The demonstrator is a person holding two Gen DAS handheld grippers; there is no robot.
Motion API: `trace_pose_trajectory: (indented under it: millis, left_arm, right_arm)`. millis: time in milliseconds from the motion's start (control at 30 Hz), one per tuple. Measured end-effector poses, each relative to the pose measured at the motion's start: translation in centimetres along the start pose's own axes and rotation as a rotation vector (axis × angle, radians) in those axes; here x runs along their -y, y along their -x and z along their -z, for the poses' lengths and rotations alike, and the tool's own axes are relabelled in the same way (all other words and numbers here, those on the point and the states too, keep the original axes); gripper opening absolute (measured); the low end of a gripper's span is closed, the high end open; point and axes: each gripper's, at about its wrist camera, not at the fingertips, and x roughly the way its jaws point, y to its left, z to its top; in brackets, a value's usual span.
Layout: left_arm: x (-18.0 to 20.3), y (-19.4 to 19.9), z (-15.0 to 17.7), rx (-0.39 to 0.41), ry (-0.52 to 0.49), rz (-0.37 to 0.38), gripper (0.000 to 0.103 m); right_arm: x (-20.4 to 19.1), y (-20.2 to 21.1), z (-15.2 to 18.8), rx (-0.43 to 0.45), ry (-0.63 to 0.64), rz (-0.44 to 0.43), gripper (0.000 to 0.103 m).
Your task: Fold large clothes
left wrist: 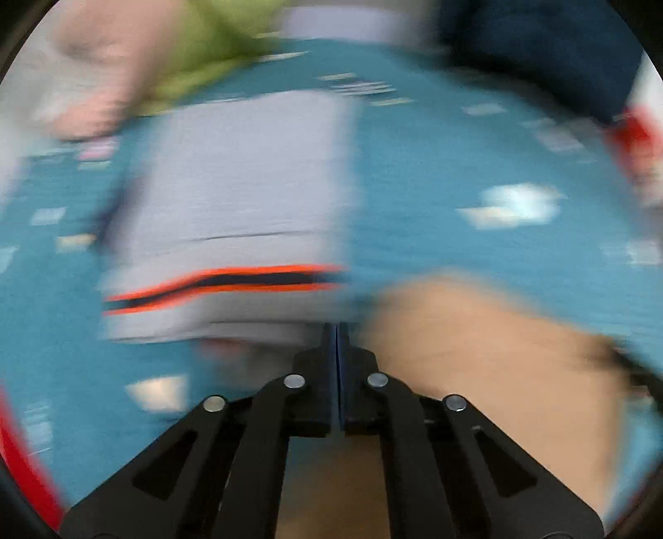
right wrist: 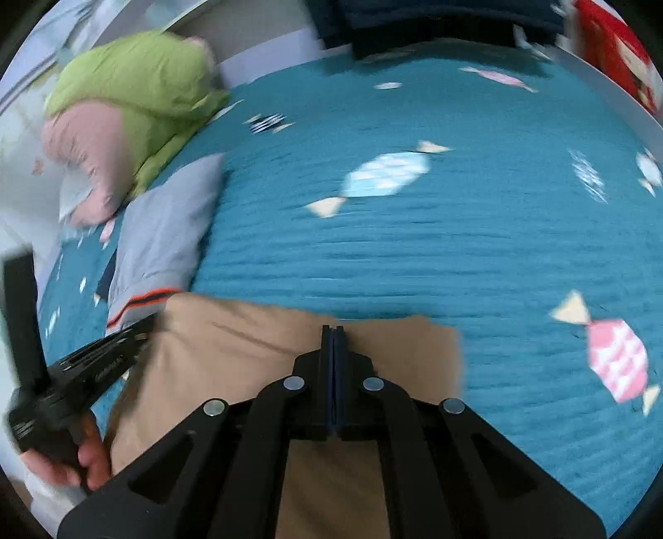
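Note:
A tan garment lies flat on the teal bedspread at the near edge. My right gripper is shut above its far edge, and no cloth shows between the pads. Left of it lies a folded grey garment with an orange and navy stripe. A hand holds my left gripper, whose tips sit at the tan garment's far left corner. The left wrist view is blurred: my left gripper is shut between the grey garment and the tan garment. Whether it pinches cloth is unclear.
A green and pink heap of bedding lies at the far left of the bed. Dark navy cloth sits at the far edge, with a red item at the far right. The bedspread carries a candy pattern.

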Motion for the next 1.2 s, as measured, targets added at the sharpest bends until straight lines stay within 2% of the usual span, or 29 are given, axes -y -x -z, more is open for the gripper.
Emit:
trace_pose_trajectory:
  millis: [67, 100, 200, 233, 333, 400, 433, 500, 600, 767, 833, 933, 1000, 1033, 1067, 1100, 1200]
  left_arm:
    - [-2.4, 0.1, 0.2, -0.046, 0.071, 0.082, 0.004]
    - [-3.2, 0.7, 0.4, -0.043, 0.098, 0.103, 0.004]
    - [-2.9, 4.3, 1.0, 0.032, 0.065, 0.117, 0.004]
    - [-2.1, 5.9, 1.3, 0.061, 0.045, 0.155, 0.004]
    - [0.0, 8.7, 2.0, 0.095, 0.009, 0.286, 0.005]
    - [2.3, 9.6, 3.3, 0.081, -0.074, 0.399, 0.013]
    - [3.4, 9.2, 4.2, 0.063, -0.116, 0.411, 0.016]
    - [4.8, 7.5, 6.2, -0.002, -0.174, 0.328, 0.016]
    - [3.5, 6.5, 8.9, -0.033, -0.180, 0.318, 0.016]
    - [1.0, 8.6, 11.2, -0.037, -0.207, 0.212, 0.016]
    - [0.1, 9.5, 11.9, -0.054, -0.210, 0.168, 0.016]
    - [-0.2, 11.3, 12.3, -0.046, -0.231, 0.204, 0.016]
    - [0.2, 12.3, 12.6, -0.053, -0.231, 0.303, 0.017]
    - [0.7, 12.3, 12.6, -0.077, -0.231, 0.366, 0.017]
    - [1.5, 11.9, 12.7, -0.103, -0.235, 0.396, 0.017]
    - [2.1, 11.5, 12.9, -0.124, -0.242, 0.399, 0.017]
    - [3.1, 9.7, 14.6, -0.184, -0.289, 0.338, 0.016]
  right_arm:
    - [0.8, 1.7, 0.1, 0.035, -0.012, 0.052, 0.000]
    - [0.5, 3.1, 0.4, 0.069, 0.003, 0.077, 0.006]
    - [-1.0, 5.5, 1.3, 0.094, 0.043, -0.010, 0.006]
    - [-1.8, 6.0, 1.7, 0.093, 0.057, -0.055, 0.006]
    - [-4.0, 5.8, 2.9, 0.056, 0.104, -0.138, 0.006]
    - [-5.0, 4.4, 4.5, -0.015, 0.141, -0.152, 0.006]
    - [-5.2, 3.7, 5.4, -0.049, 0.157, -0.139, 0.006]
    - [-5.1, 3.5, 7.4, -0.072, 0.196, -0.116, 0.004]
    - [-3.9, 4.4, 10.2, -0.108, 0.243, -0.118, 0.002]
    - [-1.4, 7.1, 13.1, -0.162, 0.242, -0.051, 0.002]
    - [-1.1, 8.4, 13.5, -0.166, 0.251, -0.004, 0.006]
    - [-2.1, 9.7, 13.2, -0.143, 0.260, -0.051, 0.006]
    - [-3.3, 10.0, 12.7, -0.146, 0.254, -0.150, 0.006]
    - [-4.1, 9.6, 12.5, -0.159, 0.253, -0.208, 0.006]
    - [-4.8, 8.8, 12.4, -0.183, 0.254, -0.242, 0.006]
    - [-5.2, 8.2, 12.6, -0.207, 0.255, -0.253, 0.006]
    - [-5.2, 5.7, 14.5, -0.334, 0.261, -0.247, 0.006]
